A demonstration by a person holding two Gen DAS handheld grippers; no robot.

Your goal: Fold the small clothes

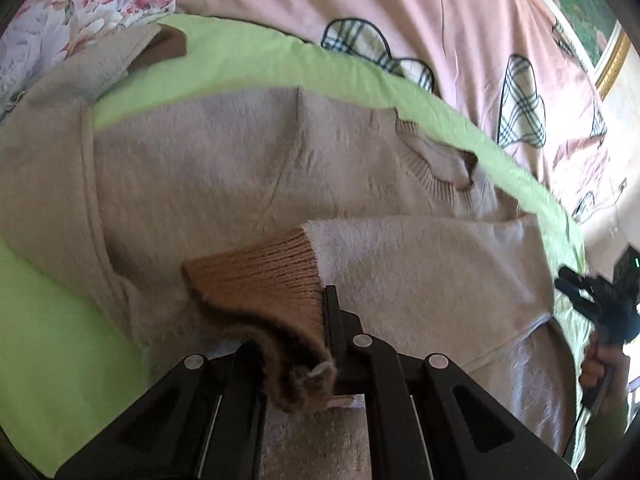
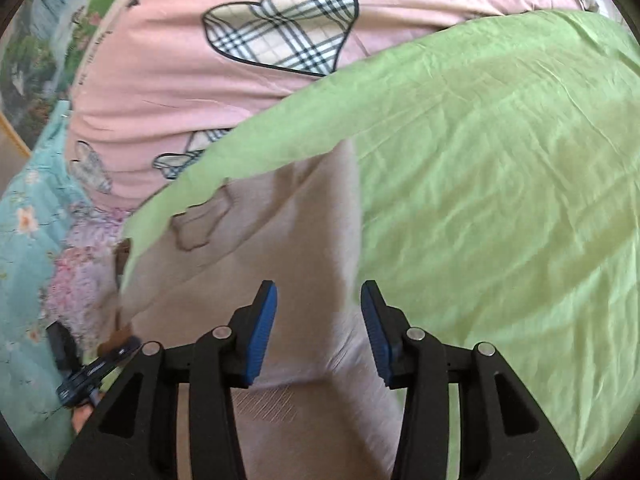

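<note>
A beige knit sweater (image 1: 224, 152) lies spread on a green cloth (image 1: 56, 340), its ribbed neckline (image 1: 436, 168) toward the right. One sleeve is folded across the body, and my left gripper (image 1: 322, 308) is shut on that sleeve's brown ribbed cuff (image 1: 256, 276). The other brown cuff (image 1: 160, 46) lies at the upper left. In the right wrist view my right gripper (image 2: 318, 292) stands open, its blue pads (image 2: 264, 332) apart above the sweater (image 2: 280, 240), pressing on nothing. It also shows as the right gripper (image 1: 576, 292) at the sweater's right edge.
The green cloth (image 2: 500, 160) rests on a pink quilt with plaid hearts (image 2: 160, 60). Floral bedding (image 1: 60, 12) lies at the upper left, a teal floral sheet (image 2: 28, 240) beside the bed. A framed picture (image 1: 612, 60) hangs at the far right.
</note>
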